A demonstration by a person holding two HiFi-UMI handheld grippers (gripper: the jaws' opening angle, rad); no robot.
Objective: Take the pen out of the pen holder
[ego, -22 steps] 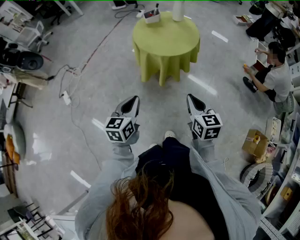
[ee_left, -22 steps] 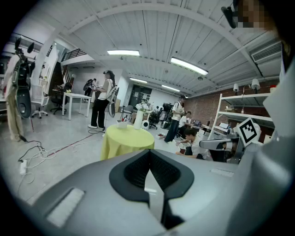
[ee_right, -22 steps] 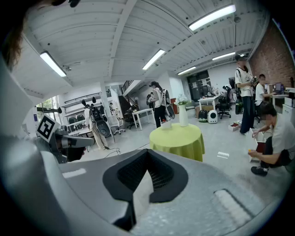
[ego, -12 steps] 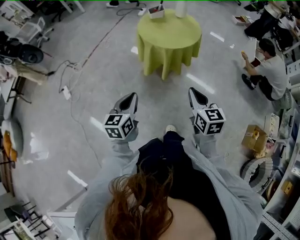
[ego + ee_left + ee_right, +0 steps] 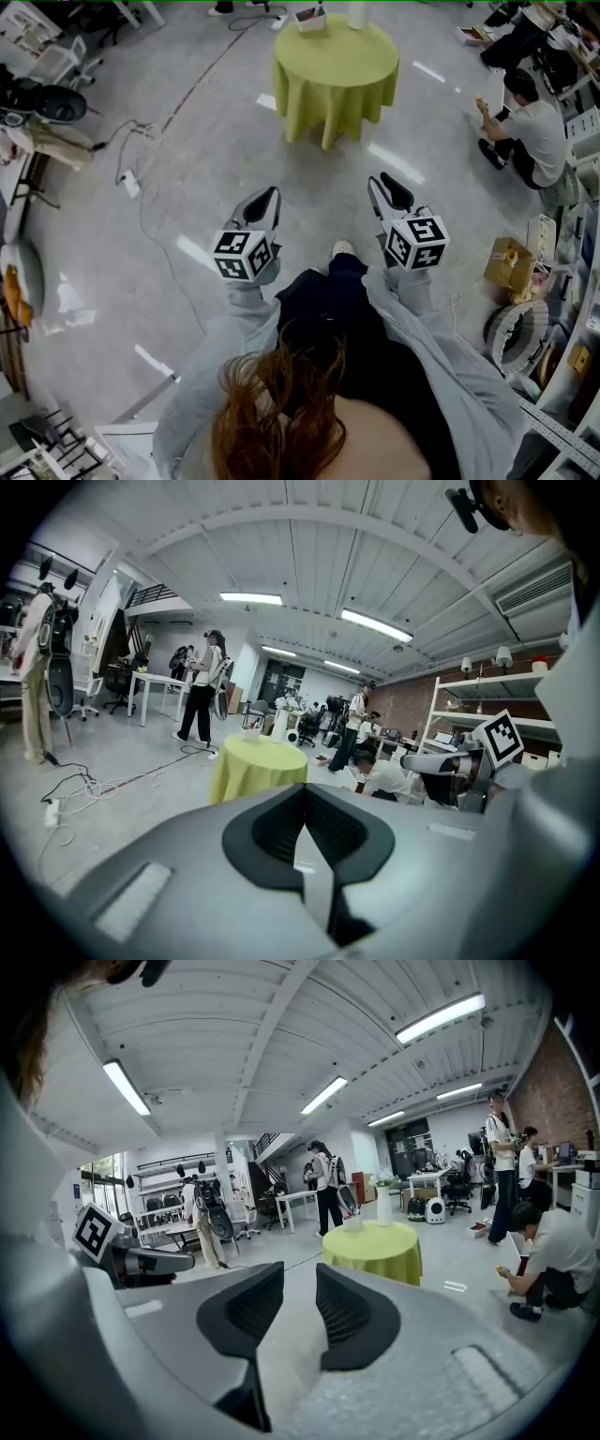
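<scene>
Held forward and tipped slightly down, the left gripper (image 5: 270, 194) has its jaws pressed together, well short of the green round table (image 5: 337, 66) (the pen holder (image 5: 309, 17) sits at its far left edge, a pen (image 5: 322, 8) inside), while the right gripper (image 5: 386, 183) alongside has its jaws parted, empty.

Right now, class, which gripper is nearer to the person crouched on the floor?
Right. The crouched person is ahead of the right gripper, off to its right; the left gripper is beyond it, on the far side.
</scene>
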